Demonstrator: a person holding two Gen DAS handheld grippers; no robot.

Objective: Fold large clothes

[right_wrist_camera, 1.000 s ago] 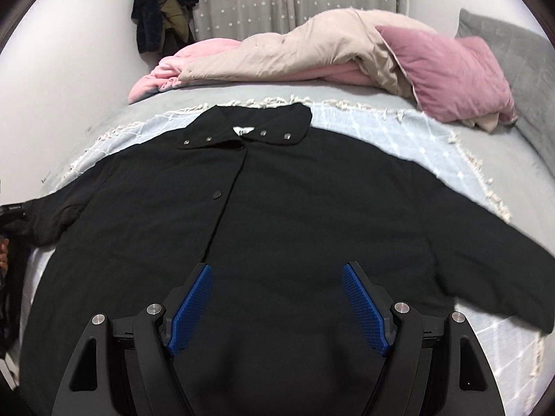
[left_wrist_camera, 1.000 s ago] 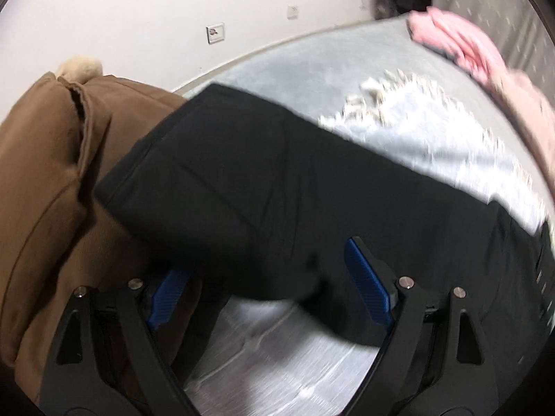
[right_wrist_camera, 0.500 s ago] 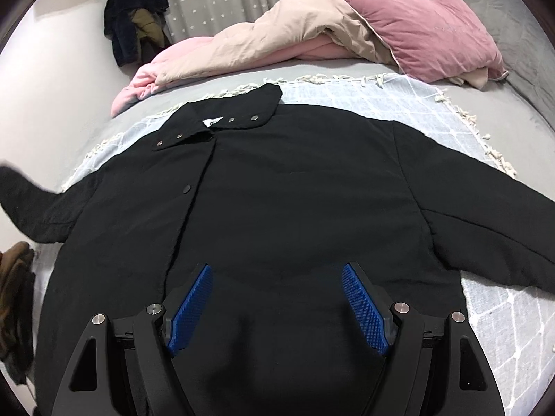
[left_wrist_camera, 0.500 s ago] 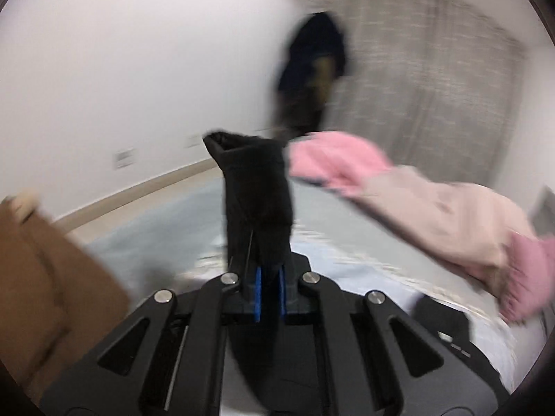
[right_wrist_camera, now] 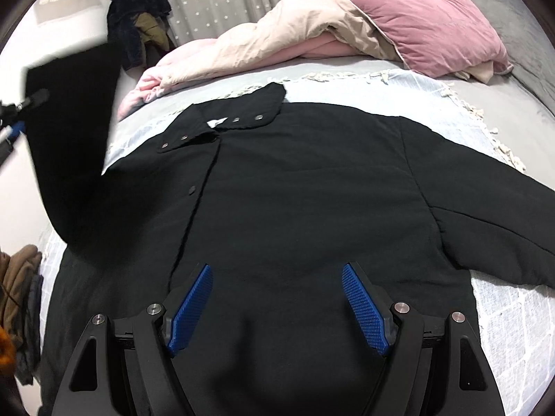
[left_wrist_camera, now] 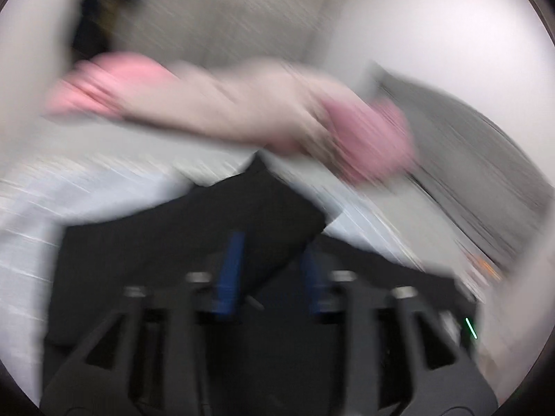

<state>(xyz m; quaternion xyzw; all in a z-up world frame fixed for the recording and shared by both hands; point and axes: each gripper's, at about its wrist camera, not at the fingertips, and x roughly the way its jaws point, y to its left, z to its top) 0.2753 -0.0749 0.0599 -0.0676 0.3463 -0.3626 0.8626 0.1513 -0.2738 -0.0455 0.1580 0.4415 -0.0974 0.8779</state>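
Through the left wrist camera, heavy blur smears a bed [left_wrist_camera: 145,187] with pink and beige bedding [left_wrist_camera: 242,111]. The left gripper [left_wrist_camera: 272,272] shows a gap between its blue pads, black sleeve cloth [left_wrist_camera: 222,222] between them; whether it grips, I cannot tell.

From the right wrist view, the black jacket [right_wrist_camera: 305,208] lies flat on the pale throw [right_wrist_camera: 381,86], collar toward the pillows. Its left sleeve [right_wrist_camera: 69,131] is lifted. The right gripper [right_wrist_camera: 277,306] hovers wide, holding nothing.
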